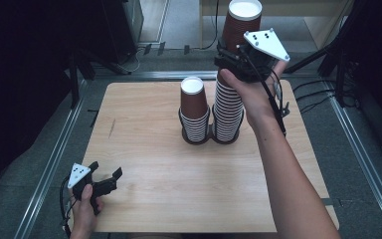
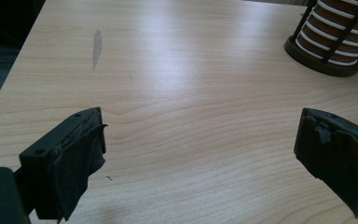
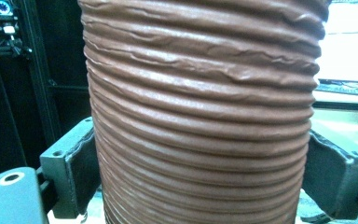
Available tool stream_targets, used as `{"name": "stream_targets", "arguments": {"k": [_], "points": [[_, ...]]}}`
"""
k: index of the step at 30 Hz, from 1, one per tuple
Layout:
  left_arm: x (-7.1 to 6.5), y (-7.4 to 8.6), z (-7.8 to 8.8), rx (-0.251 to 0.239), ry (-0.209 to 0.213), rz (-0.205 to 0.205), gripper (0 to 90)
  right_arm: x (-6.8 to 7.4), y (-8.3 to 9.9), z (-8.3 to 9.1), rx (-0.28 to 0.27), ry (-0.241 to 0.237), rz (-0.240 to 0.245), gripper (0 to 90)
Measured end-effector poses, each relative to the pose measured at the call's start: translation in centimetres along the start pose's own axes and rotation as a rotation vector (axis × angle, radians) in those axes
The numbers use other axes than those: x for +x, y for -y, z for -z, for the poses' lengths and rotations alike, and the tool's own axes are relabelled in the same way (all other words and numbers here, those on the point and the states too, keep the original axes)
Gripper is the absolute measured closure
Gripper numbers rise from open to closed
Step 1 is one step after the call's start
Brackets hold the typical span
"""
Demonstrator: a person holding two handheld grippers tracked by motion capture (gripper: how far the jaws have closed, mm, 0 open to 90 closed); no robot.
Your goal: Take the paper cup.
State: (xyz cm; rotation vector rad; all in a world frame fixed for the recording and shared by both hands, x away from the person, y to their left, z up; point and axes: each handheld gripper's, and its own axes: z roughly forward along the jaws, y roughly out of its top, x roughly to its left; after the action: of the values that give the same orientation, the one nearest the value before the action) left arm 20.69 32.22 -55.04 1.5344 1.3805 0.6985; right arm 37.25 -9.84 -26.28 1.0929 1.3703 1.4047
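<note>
Two stacks of brown ribbed paper cups stand in black wire holders at the table's back middle: a short stack [image 1: 195,112] and a taller stack [image 1: 227,114] to its right. Above the tall stack, my right gripper [image 1: 229,59] is shut on the top brown cup [image 1: 242,22]; in the right gripper view both jaws press the ribbed cup wall [image 3: 200,93]. My left gripper [image 1: 106,168] rests near the table's front left corner. Its jaws stand wide apart over bare wood [image 2: 200,135] with nothing between them. The base of one cup holder [image 2: 319,60] shows far off.
The wooden table [image 1: 154,174] sits inside a metal rail frame [image 1: 54,159]. Dark equipment stands to the left and at the back right. Cables [image 1: 149,50] lie on the floor behind the table. A grey smudge [image 2: 97,44] marks the tabletop.
</note>
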Motion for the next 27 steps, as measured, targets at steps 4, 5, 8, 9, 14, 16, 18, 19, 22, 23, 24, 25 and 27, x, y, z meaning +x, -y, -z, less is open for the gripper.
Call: {"name": "stream_targets", "arguments": {"k": [4,5,8,9,14,16,18,19,22,23,24,25,27], "points": [[0.0,0.0,0.0,0.0,-0.001,0.0,2.1,-0.3,-0.5,0.4,-0.014,0.002,-0.004,11.3],[0.0,0.0,0.0,0.0,-0.004,0.0,2.1,-0.4,-0.7,0.5,-0.017,-0.001,-0.004,11.4],[0.0,0.0,0.0,-0.001,-0.005,-0.001,2.1,-0.6,-0.9,0.8,-0.018,-0.011,-0.005,11.4],[0.0,0.0,0.0,-0.001,-0.004,-0.001,2.1,-0.7,-1.0,0.9,-0.02,-0.01,-0.001,11.4],[0.0,0.0,0.0,0.0,-0.006,-0.002,2.1,-0.7,-1.4,1.3,-0.03,-0.015,0.007,11.4],[0.0,0.0,0.0,0.0,-0.005,0.0,2.1,-0.7,-1.8,1.5,-0.04,-0.021,0.01,11.4],[0.0,0.0,0.0,0.001,-0.005,-0.001,2.1,-0.6,-2.0,1.6,-0.047,-0.023,0.015,11.4],[0.0,0.0,0.0,0.002,-0.005,-0.003,2.1,-0.6,-2.2,1.7,-0.051,-0.022,0.015,11.4],[0.0,0.0,0.0,0.002,-0.005,-0.002,2.1,-0.7,-2.4,1.9,-0.055,-0.023,0.014,11.4],[0.0,0.0,0.0,0.002,-0.004,-0.002,2.1,-0.7,-2.4,2.0,-0.056,-0.022,0.015,11.4],[0.0,0.0,0.0,0.0,-0.004,-0.001,2.1,-0.7,-2.5,2.0,-0.057,-0.021,0.014,11.4],[0.0,0.0,0.0,0.002,-0.004,-0.001,2.1,-0.8,-2.5,2.1,-0.058,-0.019,0.014,11.4],[0.0,0.0,0.0,0.001,-0.004,-0.001,2.1,-0.8,-2.5,2.1,-0.058,-0.018,0.016,11.4]]}}
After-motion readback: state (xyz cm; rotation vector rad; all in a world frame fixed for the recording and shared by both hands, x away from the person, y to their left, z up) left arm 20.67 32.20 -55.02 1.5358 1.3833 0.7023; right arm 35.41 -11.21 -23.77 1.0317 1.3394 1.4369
